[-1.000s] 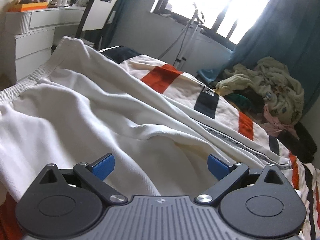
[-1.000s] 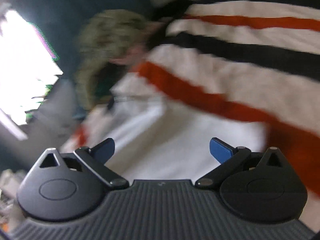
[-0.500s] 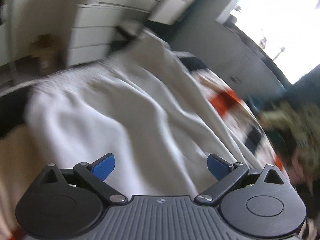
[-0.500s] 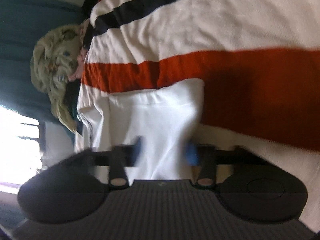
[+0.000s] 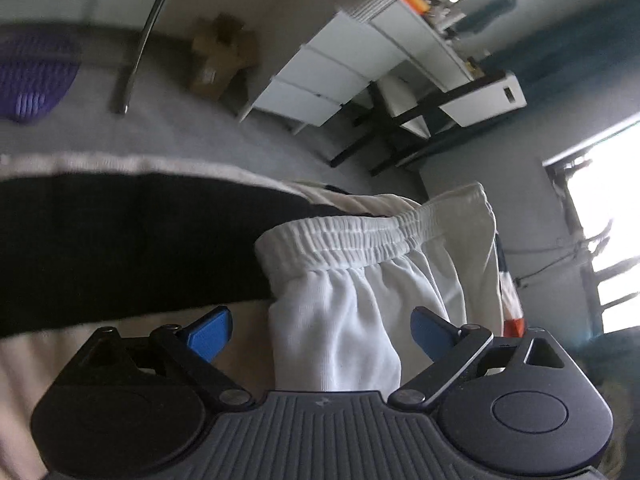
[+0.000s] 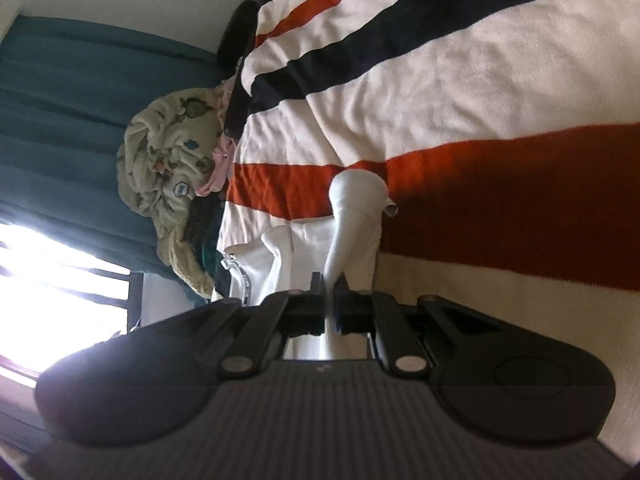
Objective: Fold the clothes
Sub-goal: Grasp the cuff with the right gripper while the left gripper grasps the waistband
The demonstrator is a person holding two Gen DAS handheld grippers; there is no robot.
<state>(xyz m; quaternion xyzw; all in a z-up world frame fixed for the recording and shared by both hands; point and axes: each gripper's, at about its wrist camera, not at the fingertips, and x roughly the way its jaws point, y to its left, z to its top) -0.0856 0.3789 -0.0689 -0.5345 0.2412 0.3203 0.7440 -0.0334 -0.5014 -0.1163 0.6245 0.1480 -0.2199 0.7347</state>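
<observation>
White shorts (image 5: pixel 360 280) with an elastic waistband (image 5: pixel 352 236) lie on the striped bed cover (image 5: pixel 120 232). My left gripper (image 5: pixel 320 330) is open, its blue fingertips (image 5: pixel 210 334) either side of the waistband end of the cloth. In the right wrist view my right gripper (image 6: pixel 330 284) is shut on a fold of the white shorts (image 6: pixel 352 216), which bunches up in front of the jaws over the red stripe of the cover (image 6: pixel 500 200).
A white dresser (image 5: pixel 360 64) and a black-framed chair (image 5: pixel 440 112) stand beside the bed. A pile of clothes and a blanket (image 6: pixel 172 168) lies at the bed's far end by teal curtains (image 6: pixel 80 92) and a bright window (image 6: pixel 48 260).
The left gripper has swung to the waistband end of the shorts and rolled sideways. The right gripper has closed on the white cloth and the cloth has bunched up.
</observation>
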